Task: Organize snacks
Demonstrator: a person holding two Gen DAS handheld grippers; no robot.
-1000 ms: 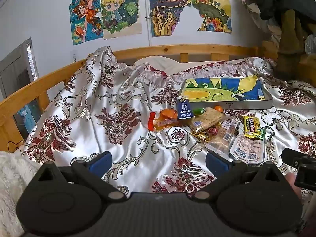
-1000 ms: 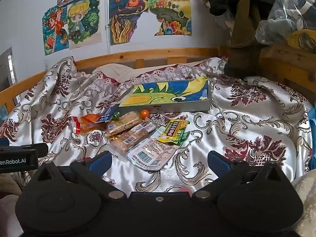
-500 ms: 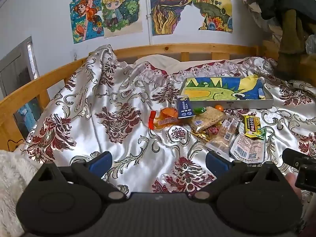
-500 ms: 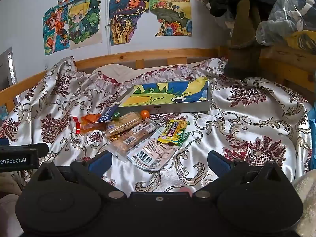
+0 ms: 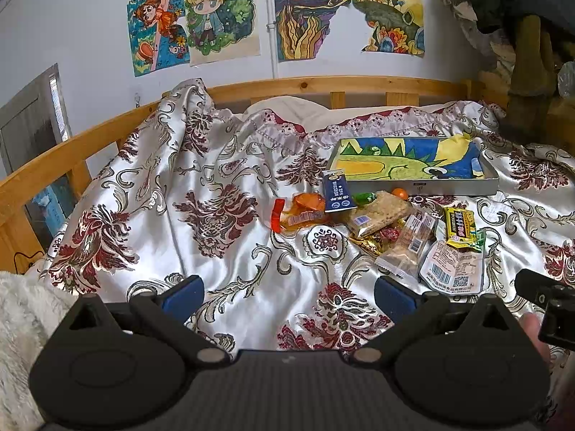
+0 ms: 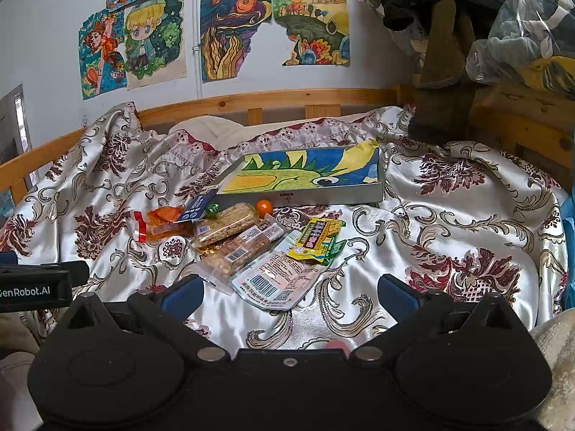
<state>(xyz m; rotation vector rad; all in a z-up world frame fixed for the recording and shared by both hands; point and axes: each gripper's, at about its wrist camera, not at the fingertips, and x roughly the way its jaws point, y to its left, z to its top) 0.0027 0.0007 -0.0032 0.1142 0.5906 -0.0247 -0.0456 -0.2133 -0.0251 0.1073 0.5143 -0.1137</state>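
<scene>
The bed [image 6: 449, 215] carries everything, under a glossy satin cover [image 5: 222, 186] that is loose and creased. I judge it the main hazard: a packet pushed sideways is likely to slide instead of seating between my fingers, and a low approach can pinch a fold of cloth.

Ahead of both grippers, beyond the snack pile, lies the shallow tray [image 6: 373, 194], its floor lined with a dragon drawing. I take it as the destination. Nothing lies in it. It sits on soft bedding, so a packet dropped on its near wall may tip it or bounce out.

The snack pile [image 6: 244, 244] lies ahead and left of my right gripper [image 6: 289, 292], ahead and right of my left gripper [image 5: 289, 292]. Both grippers are spread wide and carry nothing.

Nearest my right gripper is the white pouch [image 6: 276, 276]. It lies flat on the cover, giving little edge to grip. The yellow-green packet [image 6: 316, 239] overlaps its far end, and the clear-wrapped bars [image 6: 237, 248] touch its left side. Lifting one risks dragging another.

The blue packet [image 5: 336, 194] leans on the orange-wrapped snack [image 5: 300, 212].

The small orange ball [image 6: 264, 206] sits just before the tray wall. Any nudge may roll it.

My two grippers are near each other, and reaching together invites collision.
</scene>
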